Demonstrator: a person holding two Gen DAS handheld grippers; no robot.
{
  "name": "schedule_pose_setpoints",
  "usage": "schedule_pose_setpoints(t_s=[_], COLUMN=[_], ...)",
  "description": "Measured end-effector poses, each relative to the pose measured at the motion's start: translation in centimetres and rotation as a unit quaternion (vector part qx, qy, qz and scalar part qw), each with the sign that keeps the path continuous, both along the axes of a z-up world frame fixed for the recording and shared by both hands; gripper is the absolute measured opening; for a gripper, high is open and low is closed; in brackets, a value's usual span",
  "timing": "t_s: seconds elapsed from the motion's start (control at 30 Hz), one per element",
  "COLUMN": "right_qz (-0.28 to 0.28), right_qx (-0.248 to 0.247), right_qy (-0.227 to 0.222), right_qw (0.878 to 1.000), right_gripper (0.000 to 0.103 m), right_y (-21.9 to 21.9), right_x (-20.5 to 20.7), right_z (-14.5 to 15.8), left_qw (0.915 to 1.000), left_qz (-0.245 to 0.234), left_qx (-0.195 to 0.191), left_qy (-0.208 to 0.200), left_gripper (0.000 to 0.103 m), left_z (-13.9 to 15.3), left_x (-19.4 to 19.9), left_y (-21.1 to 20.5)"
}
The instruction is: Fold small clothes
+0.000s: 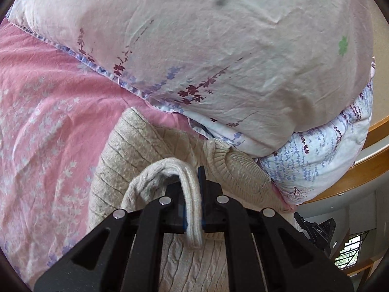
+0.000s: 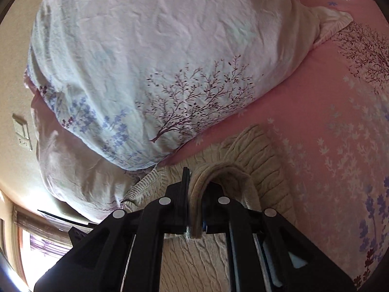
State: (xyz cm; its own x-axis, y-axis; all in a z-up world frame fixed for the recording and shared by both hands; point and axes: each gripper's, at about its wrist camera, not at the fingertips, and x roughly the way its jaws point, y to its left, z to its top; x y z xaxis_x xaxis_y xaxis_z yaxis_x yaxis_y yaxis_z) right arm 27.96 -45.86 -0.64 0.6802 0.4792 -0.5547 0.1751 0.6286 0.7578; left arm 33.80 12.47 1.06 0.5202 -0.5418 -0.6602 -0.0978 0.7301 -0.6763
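beige cable-knit sweater (image 1: 150, 146) spread on pink floral bedsheet (image 1: 43, 102), far end lying against a bulky white floral duvet (image 1: 218, 48) heaped behind it. wooden bed frame (image 1: 364, 168) past the duvet, window low in the left wrist view.

left gripper (image 1: 194, 194): jaws pinched nearly together on a ribbed edge of the sweater, a loop of knit arching up and over the fingers. right gripper (image 2: 194, 194): same posture, clamped on a thick fold of the same garment, knit bulging above the pads. both holds look like hem or cuff ribbing; which one, cannot tell.

handling, judged: soft, limp, moderately thick wool-like knit. light enough for two pinch grips, but stretchy, so likely to sag and drag between the holds rather than keep a line. surface fuzzy, not slippery; grip probably secure. doubled ribbing bulky in the jaws, liable to creep out if pulled hard.

where to take hold, judged: ribbed bands at the edges are the firmest spots, less stretch than the cable body. best kept symmetrical, one grip at each side, to lay a straight fold. risk of the far end snagging on the duvet.
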Motion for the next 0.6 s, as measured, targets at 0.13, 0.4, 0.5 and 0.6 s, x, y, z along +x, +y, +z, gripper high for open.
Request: schedule_pose_setpoints(t_s=[0.13,0.4,0.5,0.6], right_qz=[-0.010,-0.022,-0.001,0.032], right_qx=[0.031,-0.035,-0.109,-0.162], right_qy=[0.020,-0.045,-0.047,-0.029], right_qw=[0.999,0.998,0.993,0.986], right_gripper=[0.021,0.048,0.048,0.047], right_y=[-0.4,-1.9,-1.8,-0.8], right_x=[0.9,-2.5,-5.1,-7.5], right_z=[-0.8,3.1,4.1,3.6], left_qw=[0.9998,0.9993,0.9963,0.9907], left_qz=[0.000,-0.020,-0.019,-0.023], left_qx=[0.001,0.028,0.077,0.129], left_qy=[0.022,-0.014,-0.034,-0.035], left_gripper=[0.022,0.053,0.053,0.052], left_z=[-0.8,2.1,3.2,3.3], left_x=[1.3,0.8,-1.4,-3.5], left_y=[-0.5,-1.1,0.0,0.9])
